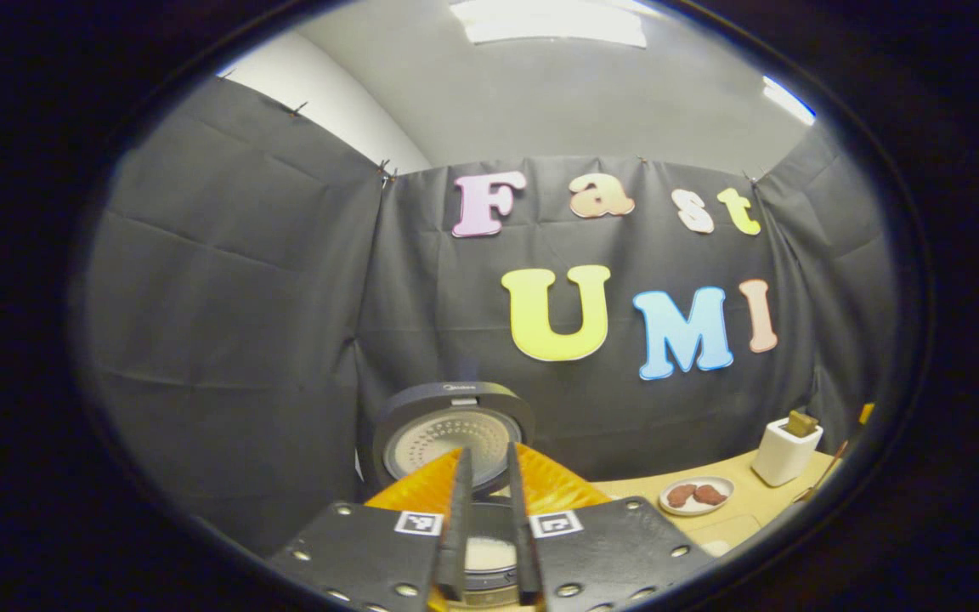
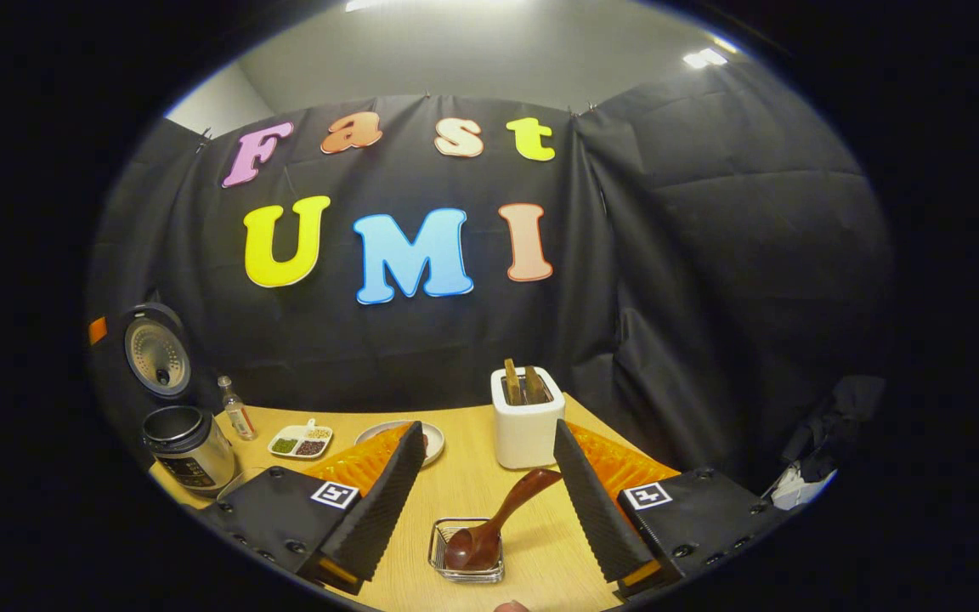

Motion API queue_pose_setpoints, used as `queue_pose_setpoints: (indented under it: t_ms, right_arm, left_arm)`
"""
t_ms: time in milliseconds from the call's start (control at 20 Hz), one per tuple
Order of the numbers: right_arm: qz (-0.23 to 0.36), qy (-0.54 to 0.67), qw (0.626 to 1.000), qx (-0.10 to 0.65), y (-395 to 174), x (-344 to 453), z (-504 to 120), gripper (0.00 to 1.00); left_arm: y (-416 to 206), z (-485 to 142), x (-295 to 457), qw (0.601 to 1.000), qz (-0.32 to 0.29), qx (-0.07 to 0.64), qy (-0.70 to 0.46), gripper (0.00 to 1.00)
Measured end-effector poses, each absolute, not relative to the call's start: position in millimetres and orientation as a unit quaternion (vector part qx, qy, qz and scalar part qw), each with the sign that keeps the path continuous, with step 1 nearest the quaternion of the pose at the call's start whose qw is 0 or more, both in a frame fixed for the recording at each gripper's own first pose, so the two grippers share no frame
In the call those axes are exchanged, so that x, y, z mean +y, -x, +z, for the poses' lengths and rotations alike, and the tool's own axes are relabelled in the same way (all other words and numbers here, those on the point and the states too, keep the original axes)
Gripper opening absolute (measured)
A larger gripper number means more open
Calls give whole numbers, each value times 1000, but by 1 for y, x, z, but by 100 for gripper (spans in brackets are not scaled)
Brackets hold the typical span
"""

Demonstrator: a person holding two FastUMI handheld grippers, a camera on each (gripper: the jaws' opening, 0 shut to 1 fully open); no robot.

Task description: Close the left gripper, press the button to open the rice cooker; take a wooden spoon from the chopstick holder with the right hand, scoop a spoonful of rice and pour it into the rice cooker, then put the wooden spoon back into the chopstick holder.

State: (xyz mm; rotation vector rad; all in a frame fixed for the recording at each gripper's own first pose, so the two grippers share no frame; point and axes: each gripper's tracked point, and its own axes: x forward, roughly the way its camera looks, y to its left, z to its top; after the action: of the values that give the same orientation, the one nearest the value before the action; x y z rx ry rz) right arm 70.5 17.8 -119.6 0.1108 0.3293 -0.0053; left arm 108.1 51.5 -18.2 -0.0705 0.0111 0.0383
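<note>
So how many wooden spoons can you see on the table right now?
1: the wooden spoon rests bowl-down in the small wire holder at the table's near edge, between the right gripper's open fingers. Others could be hidden.

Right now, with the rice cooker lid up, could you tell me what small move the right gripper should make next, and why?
Probably ease the right gripper forward and down until its open fingers straddle the wooden spoon, then close on the handle. The rice cooker already stands open, while the spoon rests bowl-down in a small wire holder with its handle slanting up between the fingers, untouched.
</note>
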Motion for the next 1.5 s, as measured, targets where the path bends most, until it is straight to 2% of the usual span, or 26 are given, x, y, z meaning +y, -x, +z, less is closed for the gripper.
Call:
queue_pose_setpoints:
  t_ms: [100, 150, 200, 300, 400, 450, 500, 600, 650, 700, 750, 800, 850, 950, 1050, 1100, 1150, 1200, 1250, 1500]
  right_arm:
    - [-3, -76, 978, 193, -76, 14, -138, 96]
    - [-5, -86, 974, 210, -77, 13, -148, 92]
    - [-7, -97, 969, 226, -79, 10, -160, 97]
    - [-10, -126, 958, 257, -81, 7, -180, 98]
    - [-11, -161, 945, 286, -83, 9, -199, 98]
    - [-10, -181, 937, 298, -84, 11, -207, 93]
    - [-9, -200, 929, 311, -85, 15, -215, 98]
    - [-7, -228, 915, 334, -86, 21, -231, 98]
    - [-7, -237, 909, 343, -86, 22, -236, 93]
    - [-8, -244, 905, 348, -86, 24, -241, 98]
    - [-8, -251, 902, 351, -88, 26, -245, 93]
    - [-7, -255, 900, 354, -88, 26, -248, 96]
    - [-5, -260, 898, 354, -91, 27, -251, 95]
    - [-4, -269, 892, 363, -95, 30, -253, 81]
    - [-6, -283, 884, 373, -98, 32, -260, 53]
    - [-10, -286, 881, 376, -98, 33, -264, 44]
    - [-14, -289, 880, 377, -95, 31, -262, 17]
    - [-11, -287, 879, 381, -96, 34, -265, 23]
    - [-17, -276, 881, 383, -91, 25, -253, 16]
    - [13, -197, 917, 347, -94, 40, -228, 14]
  left_arm:
    - [-94, -7, 56, 999, 24, -3, 29, 59]
    - [-88, -4, 60, 999, 30, -5, 21, 79]
    - [-82, -2, 61, 999, 34, -6, 14, 80]
    - [-69, 1, 63, 999, 37, -3, 8, 80]
    - [-59, 4, 66, 999, 42, 1, 3, 80]
    - [-54, 5, 69, 999, 44, 3, 1, 80]
    - [-51, 3, 71, 999, 47, 5, -2, 80]
    - [-45, 0, 74, 999, 52, 11, -7, 80]
    - [-42, -1, 75, 998, 54, 15, -10, 80]
    - [-40, -4, 77, 998, 56, 19, -11, 80]
    - [-37, -6, 78, 998, 58, 22, -13, 80]
    - [-36, -8, 79, 998, 61, 25, -14, 80]
    - [-35, -9, 80, 998, 63, 27, -15, 80]
    - [-31, -10, 85, 997, 69, 30, -16, 80]
    - [-30, -10, 90, 997, 73, 32, -15, 80]
    - [-29, -12, 92, 997, 76, 33, -14, 80]
    - [-29, -12, 94, 996, 78, 33, -12, 80]
    - [-29, -13, 96, 996, 80, 35, -10, 80]
    - [-30, -13, 99, 996, 82, 35, -8, 81]
    - [-37, -18, 103, 996, 84, 33, -2, 82]
